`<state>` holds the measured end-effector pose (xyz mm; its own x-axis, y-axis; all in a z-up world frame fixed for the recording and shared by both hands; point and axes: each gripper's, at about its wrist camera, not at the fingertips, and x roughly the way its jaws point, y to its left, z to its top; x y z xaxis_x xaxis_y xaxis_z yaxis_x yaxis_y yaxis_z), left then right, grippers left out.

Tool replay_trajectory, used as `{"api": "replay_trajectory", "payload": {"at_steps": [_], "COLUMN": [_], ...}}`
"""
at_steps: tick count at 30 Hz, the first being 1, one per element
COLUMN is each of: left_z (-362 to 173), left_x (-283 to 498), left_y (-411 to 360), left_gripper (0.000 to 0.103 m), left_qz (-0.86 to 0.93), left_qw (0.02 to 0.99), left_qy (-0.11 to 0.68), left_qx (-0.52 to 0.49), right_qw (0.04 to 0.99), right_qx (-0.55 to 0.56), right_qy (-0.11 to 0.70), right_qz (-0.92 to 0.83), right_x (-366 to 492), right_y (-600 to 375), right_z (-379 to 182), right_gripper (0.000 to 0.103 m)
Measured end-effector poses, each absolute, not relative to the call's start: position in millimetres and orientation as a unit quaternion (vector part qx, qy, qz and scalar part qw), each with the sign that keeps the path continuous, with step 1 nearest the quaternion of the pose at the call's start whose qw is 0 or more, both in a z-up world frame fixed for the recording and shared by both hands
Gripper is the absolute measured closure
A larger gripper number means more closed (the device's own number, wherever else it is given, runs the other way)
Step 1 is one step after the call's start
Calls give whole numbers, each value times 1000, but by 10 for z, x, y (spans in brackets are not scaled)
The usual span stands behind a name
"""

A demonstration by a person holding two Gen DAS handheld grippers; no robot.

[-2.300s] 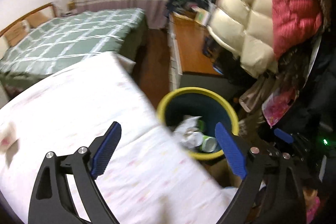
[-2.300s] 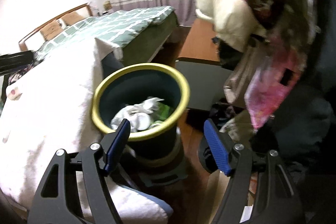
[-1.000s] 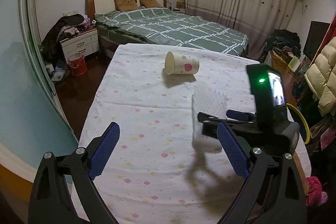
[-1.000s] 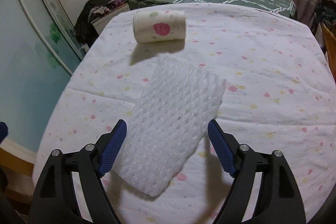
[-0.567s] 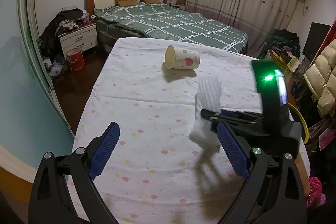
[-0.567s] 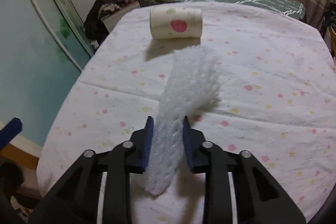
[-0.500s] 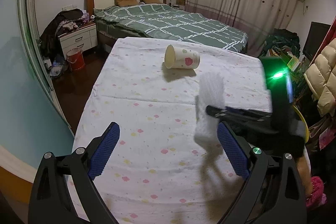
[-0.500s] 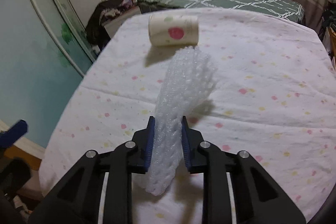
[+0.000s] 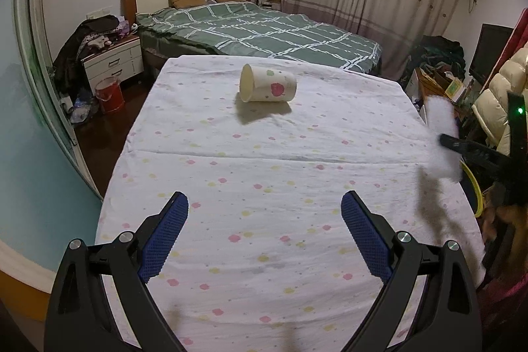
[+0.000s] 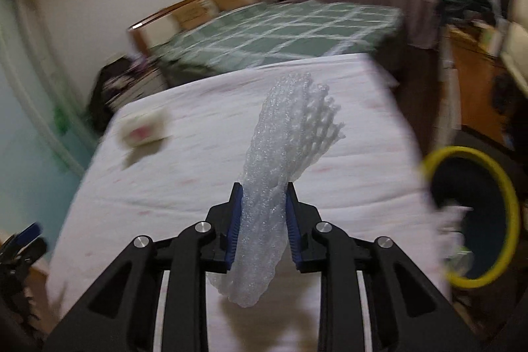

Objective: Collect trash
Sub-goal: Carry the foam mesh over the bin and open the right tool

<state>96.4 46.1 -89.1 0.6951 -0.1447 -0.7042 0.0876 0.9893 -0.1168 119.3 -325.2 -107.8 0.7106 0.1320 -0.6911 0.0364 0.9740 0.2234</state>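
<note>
Through my left wrist view, my left gripper (image 9: 264, 233) hangs wide open with nothing in it, low over the near end of the table (image 9: 264, 187) and its dotted cloth. The paper cup (image 9: 268, 87) lies on its side toward the table's far end, well apart from my fingers. At the table's right edge I can see my right gripper (image 9: 462, 150) carrying the white foam net (image 9: 440, 134) out past the cloth, with a sliver of the yellow-rimmed trash bin (image 9: 475, 187) just beyond it.

Through my right wrist view, my right gripper (image 10: 262, 213) is pinched nearly closed on the foam net (image 10: 283, 154), which stands up crumpled between the pads and sags below them. The picture is smeared with motion. The trash bin (image 10: 475, 213) sits off the table's right edge, some rubbish already inside.

I judge I'm mid-carry: next I must bring the net over the bin's mouth and let go, then the cup remains.

A second ago the net lay flat on the table near the cup with my right fingers spread around it; half a second ago it was gripped and just lifted. Since then it has swung right toward the bin, while my left gripper has hardly moved.
</note>
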Motion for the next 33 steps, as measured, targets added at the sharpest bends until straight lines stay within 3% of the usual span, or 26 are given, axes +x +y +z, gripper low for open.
{"api": "replay_trajectory", "payload": {"at_steps": [9,17,22,25,33], "left_z": [-935,-968,-966,-975,-1023], "left_x": [1058,1157,1231,1294,1662], "left_y": [250,-2,-91,-144,-295], "left_gripper": [10,10,10,10,10], "left_qz": [-72,-85,-87,-93,-109], "left_qw": [916,911,909,908,905], "left_qy": [392,403,407,409,411], "left_qx": [-32,-14,-7,-7,0], "right_qw": [893,866,864,864,883], "right_qx": [145,152,141,130,115], "right_qy": [404,444,438,432,399], "right_qz": [-137,-172,-207,-223,-221], "right_x": [1039,1217,1219,1225,1078], "right_y": [-4836,-5256,-5370,-5423,-5352], "right_z": [-1447,-1967,-2040,-2032,-1757], "right_gripper": [76,69,40,32,32]}}
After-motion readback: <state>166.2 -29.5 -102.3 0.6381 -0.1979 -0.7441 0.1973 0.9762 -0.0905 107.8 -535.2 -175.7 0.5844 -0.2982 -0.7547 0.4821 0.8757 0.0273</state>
